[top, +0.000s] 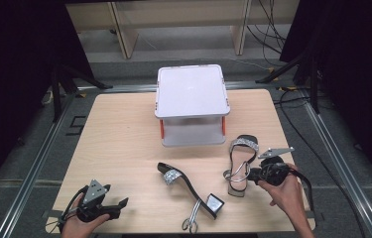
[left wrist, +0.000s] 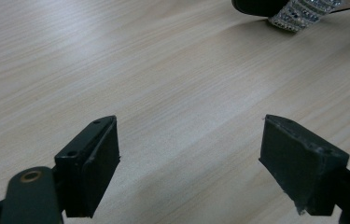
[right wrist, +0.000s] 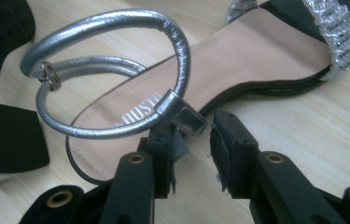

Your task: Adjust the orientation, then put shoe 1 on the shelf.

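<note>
Two black block-heel sandals with silver straps lie on the wooden table (top: 124, 134). One sandal (top: 240, 163) stands upright at the right, its tan insole (right wrist: 256, 51) and looped silver ankle strap (right wrist: 182, 51) close in the right gripper view. My right gripper (top: 253, 173) (right wrist: 193, 140) is at the heel side, its jaws nearly together on the strap's silver side tab (right wrist: 189, 116). The other sandal (top: 188, 186) lies on its side at front centre. My left gripper (top: 121, 203) (left wrist: 189, 144) hovers open over bare wood at the front left, with that sandal's glitter toe band (left wrist: 303, 11) far ahead.
A white two-tier stand (top: 191, 91) with red posts sits at the table's far middle. The tipped sandal's block heel (top: 215, 204) (right wrist: 4, 140) lies just left of my right gripper. Metal rails and cables run along the floor around the table.
</note>
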{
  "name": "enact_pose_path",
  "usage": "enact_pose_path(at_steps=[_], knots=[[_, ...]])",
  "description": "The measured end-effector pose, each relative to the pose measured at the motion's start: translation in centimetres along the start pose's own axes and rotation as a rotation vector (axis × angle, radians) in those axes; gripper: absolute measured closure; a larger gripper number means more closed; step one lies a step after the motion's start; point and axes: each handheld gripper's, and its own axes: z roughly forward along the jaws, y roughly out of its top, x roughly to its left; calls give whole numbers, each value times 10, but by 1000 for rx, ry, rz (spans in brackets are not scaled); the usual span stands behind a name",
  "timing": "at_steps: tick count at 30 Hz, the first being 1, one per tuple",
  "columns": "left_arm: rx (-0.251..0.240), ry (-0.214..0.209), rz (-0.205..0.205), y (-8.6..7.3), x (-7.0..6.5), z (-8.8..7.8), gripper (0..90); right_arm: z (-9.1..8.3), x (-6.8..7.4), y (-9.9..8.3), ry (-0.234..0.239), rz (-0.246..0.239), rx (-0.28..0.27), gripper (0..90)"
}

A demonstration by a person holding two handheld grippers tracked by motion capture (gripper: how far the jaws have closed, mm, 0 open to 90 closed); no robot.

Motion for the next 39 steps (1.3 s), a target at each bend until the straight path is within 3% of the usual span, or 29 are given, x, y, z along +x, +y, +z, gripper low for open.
enact_pose_path(at_steps=[2,3,5,10,11,12,14,15,16,25,30,31,34,35,39], knots=[[-6,-6,-11,0,-1,0,193,0,2,2,22,14,18,719],[-3,-5,-9,0,0,0,193,0,2,3,-5,-15,26,723],[-2,-5,-10,0,-1,0,193,2,1,5,26,-3,34,743],[-5,-7,-17,0,-1,0,193,2,-1,9,-21,1,39,782],[-1,-4,-10,0,0,1,193,4,-2,10,6,-6,43,782],[1,-3,-7,0,0,1,193,4,-1,10,-13,-2,42,781],[-1,-4,-10,0,-1,1,193,8,-1,12,1,-5,45,775],[-2,-5,-11,0,-1,1,193,9,0,12,-23,2,54,762],[-4,-6,-11,0,-1,1,193,11,-1,13,-20,-14,49,764],[-7,-5,-15,0,-1,0,194,10,-3,17,10,11,93,818],[-12,-15,-23,0,-1,1,194,9,-7,20,39,-30,114,825],[-5,-9,-16,0,0,1,194,8,-4,21,6,-13,120,826],[-11,-14,-23,0,-1,1,194,6,-5,26,4,-47,129,829],[-7,-9,-15,0,-1,1,194,4,-4,29,12,-39,154,830],[-2,-9,-12,-1,0,1,194,-1,-6,39,44,-69,146,832]])
